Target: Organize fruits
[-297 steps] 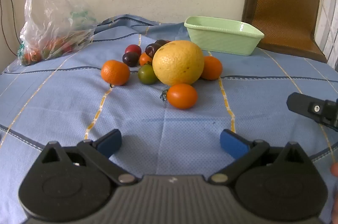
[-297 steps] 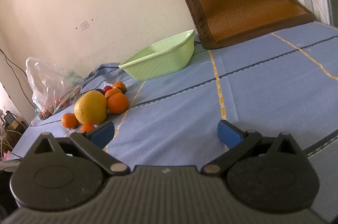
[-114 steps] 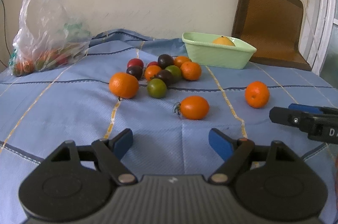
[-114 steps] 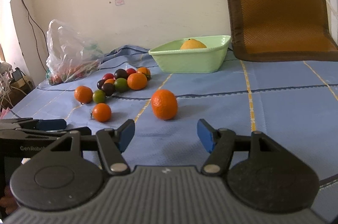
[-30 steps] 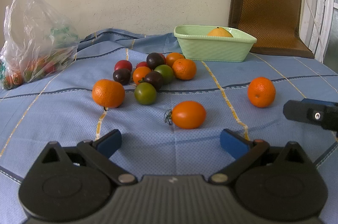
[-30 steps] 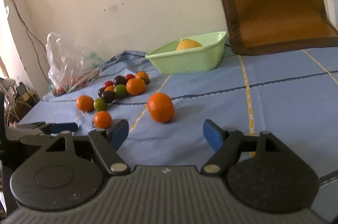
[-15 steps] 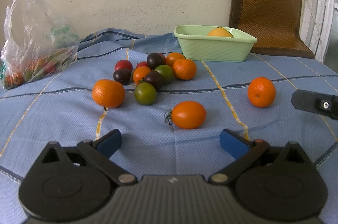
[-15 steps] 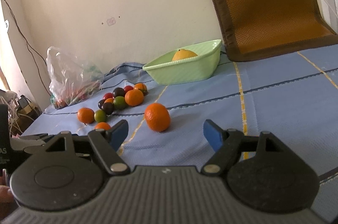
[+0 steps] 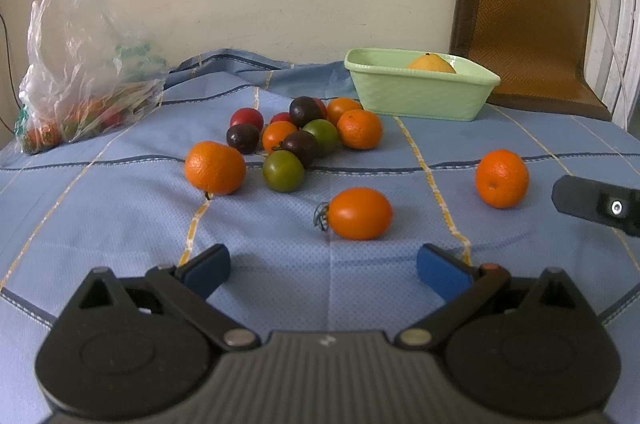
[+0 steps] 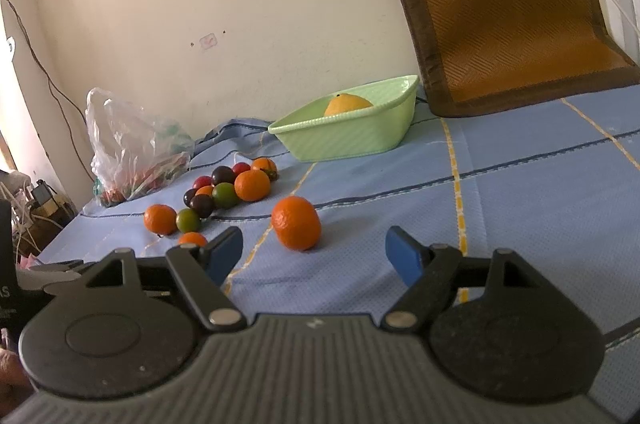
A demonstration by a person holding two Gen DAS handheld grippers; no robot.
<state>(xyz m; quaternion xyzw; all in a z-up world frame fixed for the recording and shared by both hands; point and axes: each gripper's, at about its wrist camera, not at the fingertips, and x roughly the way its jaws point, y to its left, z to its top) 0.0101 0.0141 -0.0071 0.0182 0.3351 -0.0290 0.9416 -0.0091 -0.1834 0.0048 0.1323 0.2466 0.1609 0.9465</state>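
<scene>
Right wrist view has the right gripper [image 10: 314,250] spread wide and empty, low over the blue checked cloth surface [image 10: 520,200]. Just ahead, slightly left of the midline between its blue pads, lies a lone round orange mandarin [image 10: 296,222], apart from the clustered fruit. Its roundness gives no preferred long axis. Beyond it, farther ahead, sits the pale green rectangular dish [image 10: 348,140] holding a yellow-orange citrus [image 10: 347,105]. The left gripper [image 9: 323,270], also wide and empty, faces an oval orange tomato [image 9: 359,213]; the mandarin lies off to its right, so the right gripper seems better placed.

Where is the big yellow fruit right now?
The yellow fruit sits inside the green basin at the back, by the brown mat.
</scene>
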